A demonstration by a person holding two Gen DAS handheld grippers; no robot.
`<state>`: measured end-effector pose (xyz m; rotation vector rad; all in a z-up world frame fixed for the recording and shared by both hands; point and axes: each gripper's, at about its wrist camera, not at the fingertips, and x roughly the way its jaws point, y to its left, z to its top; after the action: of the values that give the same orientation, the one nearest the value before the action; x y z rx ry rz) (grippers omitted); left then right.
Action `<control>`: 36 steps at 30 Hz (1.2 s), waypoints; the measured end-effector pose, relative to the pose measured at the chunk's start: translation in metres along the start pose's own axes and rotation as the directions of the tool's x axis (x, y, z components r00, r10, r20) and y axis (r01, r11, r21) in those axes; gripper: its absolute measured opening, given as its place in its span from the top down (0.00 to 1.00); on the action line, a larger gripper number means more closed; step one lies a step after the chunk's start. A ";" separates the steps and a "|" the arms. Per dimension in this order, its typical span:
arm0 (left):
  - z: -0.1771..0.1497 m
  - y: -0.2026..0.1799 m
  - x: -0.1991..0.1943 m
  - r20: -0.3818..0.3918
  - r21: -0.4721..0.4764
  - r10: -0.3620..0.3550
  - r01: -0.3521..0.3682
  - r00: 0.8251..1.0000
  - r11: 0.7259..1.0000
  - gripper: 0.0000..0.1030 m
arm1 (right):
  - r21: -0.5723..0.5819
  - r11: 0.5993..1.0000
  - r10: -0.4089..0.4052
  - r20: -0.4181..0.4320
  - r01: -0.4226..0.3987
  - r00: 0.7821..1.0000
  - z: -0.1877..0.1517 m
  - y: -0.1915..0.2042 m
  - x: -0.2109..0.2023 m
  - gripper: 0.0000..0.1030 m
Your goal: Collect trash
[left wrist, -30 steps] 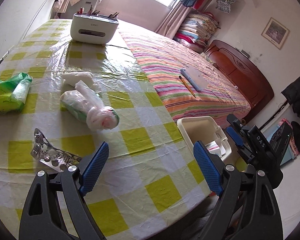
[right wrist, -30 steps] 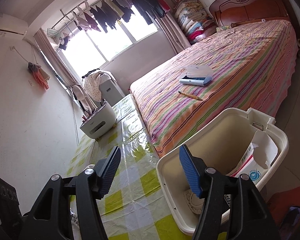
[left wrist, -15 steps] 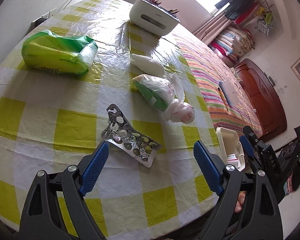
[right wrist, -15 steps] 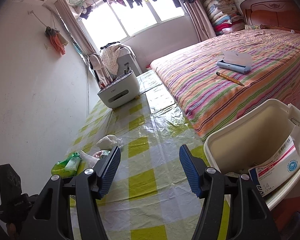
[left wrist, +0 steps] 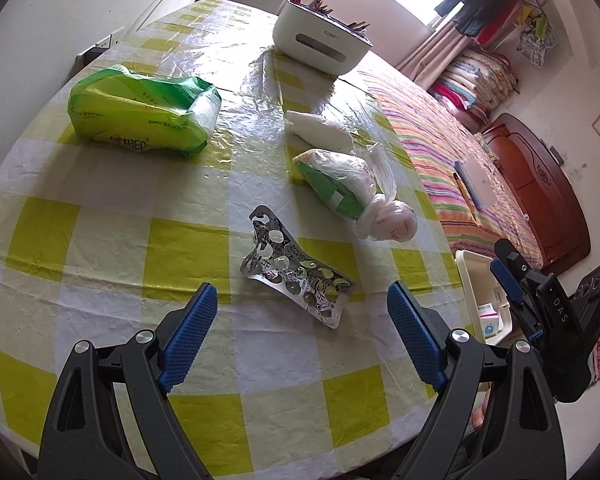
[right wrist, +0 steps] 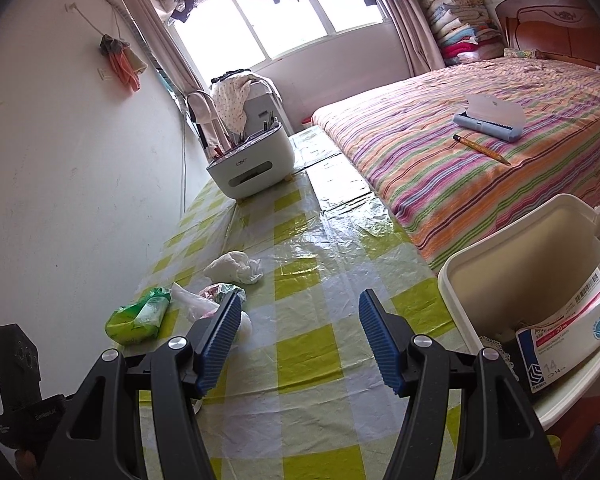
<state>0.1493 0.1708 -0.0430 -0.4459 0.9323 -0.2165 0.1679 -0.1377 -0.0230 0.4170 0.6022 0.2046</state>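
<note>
Crinkled silver foil, a spent blister pack (left wrist: 298,276), lies bent on the glossy yellow-and-white checked tablecloth (left wrist: 100,248), just beyond the left gripper (left wrist: 302,334), whose blue ribbed pads stand wide apart with nothing between them. Right of the pack and slightly farther off is a knotted clear bag (left wrist: 350,192) with green packaging inside; beyond that sits a crumpled white tissue (left wrist: 320,130). At far left lies a soft green tissue pack (left wrist: 140,116), and at the far end a rounded white organiser (left wrist: 320,40) with pens. Off the table's right edge stands a cream plastic bin (right wrist: 512,264) holding a printed box (right wrist: 568,332). The right gripper (right wrist: 298,342) hovers over bare cloth near the bin, its jaws parted and empty. Nothing lies between the left gripper and the foil. A striped bed (right wrist: 480,160) fills the far right.
</note>
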 end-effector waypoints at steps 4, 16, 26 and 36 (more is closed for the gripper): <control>-0.003 -0.006 -0.003 0.021 0.032 0.028 -0.029 0.999 0.999 0.17 | 0.006 1.000 -0.003 -0.006 0.003 1.000 -0.001 -0.001 0.001 0.41; -0.006 -0.019 -0.015 0.133 0.114 0.135 -0.151 0.982 0.982 0.17 | 0.003 1.000 -0.007 -0.007 0.007 1.000 -0.002 -0.003 0.001 0.37; -0.011 -0.028 -0.012 0.151 0.179 0.171 -0.197 0.974 0.964 0.17 | -0.003 1.000 -0.010 -0.009 0.010 1.000 -0.002 -0.002 0.002 0.37; -0.012 -0.028 -0.011 0.153 0.186 0.184 -0.211 0.971 0.960 0.14 | -0.010 1.000 0.009 -0.023 -0.009 1.000 -0.005 -0.001 0.006 0.23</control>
<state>0.1339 0.1470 -0.0287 -0.1753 0.8075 -0.0954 0.1699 -0.1357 -0.0300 0.4081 0.6219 0.2214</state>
